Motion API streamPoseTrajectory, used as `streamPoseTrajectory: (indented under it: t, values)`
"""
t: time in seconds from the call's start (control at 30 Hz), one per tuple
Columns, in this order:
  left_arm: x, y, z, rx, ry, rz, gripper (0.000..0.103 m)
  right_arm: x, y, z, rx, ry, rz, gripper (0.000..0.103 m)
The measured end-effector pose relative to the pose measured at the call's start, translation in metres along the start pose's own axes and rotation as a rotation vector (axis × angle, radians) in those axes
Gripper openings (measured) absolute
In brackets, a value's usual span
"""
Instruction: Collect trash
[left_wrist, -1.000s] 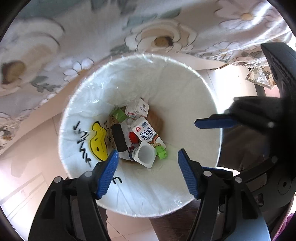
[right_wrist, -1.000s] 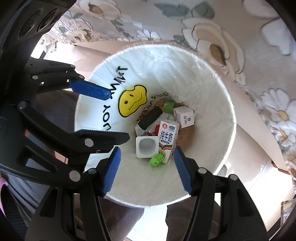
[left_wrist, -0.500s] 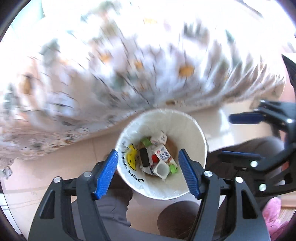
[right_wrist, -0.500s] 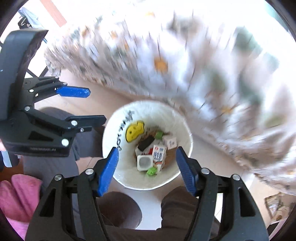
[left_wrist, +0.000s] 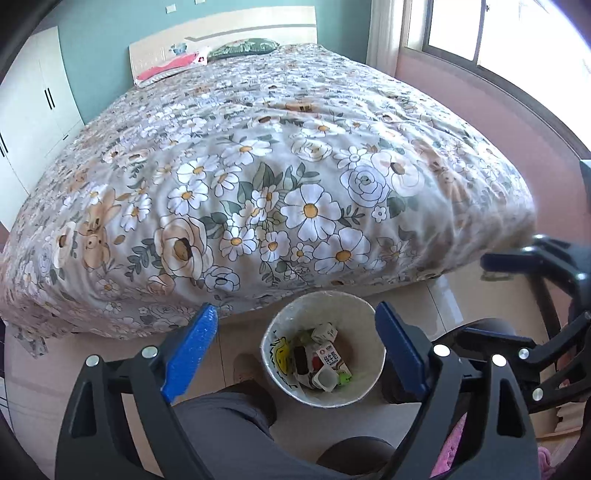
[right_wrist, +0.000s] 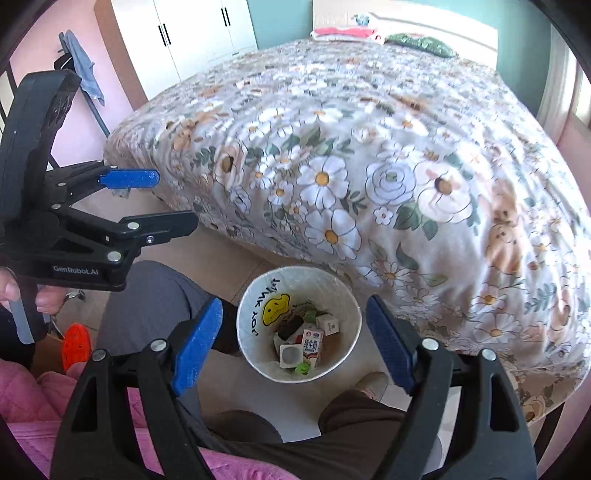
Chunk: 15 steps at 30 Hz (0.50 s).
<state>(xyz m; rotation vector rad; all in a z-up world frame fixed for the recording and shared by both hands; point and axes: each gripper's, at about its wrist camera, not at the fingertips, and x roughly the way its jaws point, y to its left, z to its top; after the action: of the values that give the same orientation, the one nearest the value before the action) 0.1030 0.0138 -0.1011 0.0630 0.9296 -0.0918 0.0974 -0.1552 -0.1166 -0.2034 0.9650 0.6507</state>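
Trash bin (left_wrist: 364, 384) below open tongs (left_wrist: 295, 350)

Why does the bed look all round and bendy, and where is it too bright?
Left wrist view: the fisheye lens bulges the bed and darkens the corners; the window is washed out white. Right wrist view: the same bulge, but sharp, so the smiley on the trash bin is clear.

Both wrist cameras look steeply down from well above the floor, each along its own blue-padded fingers. The left view faces the bin (left_wrist: 323, 354) and bed (left_wrist: 258, 166) with a window at right; the right view faces the same bin (right_wrist: 299, 328) and bed (right_wrist: 369, 166), with a wardrobe (right_wrist: 192, 33) at top left
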Motion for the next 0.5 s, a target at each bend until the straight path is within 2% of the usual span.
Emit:
streamPoseTrajectory:
  t: [0.17, 0.3, 0.5]
  values:
    - [-0.035, -0.005, -0.007, 0.01, -0.053, 0.052, 0.092, -0.041, 0.023, -0.004, -0.019, -0.075, -0.115, 0.085]
    - [-0.06, -0.011, -0.018, 0.016, -0.1, 0.106, 0.093, -0.072, 0.035, -0.014, 0.019, -0.163, -0.268, 0.087]
    - [-0.079, -0.018, -0.032, 0.022, -0.114, 0.124, 0.094, -0.096, 0.041, -0.028, 0.099, -0.23, -0.373, 0.087]
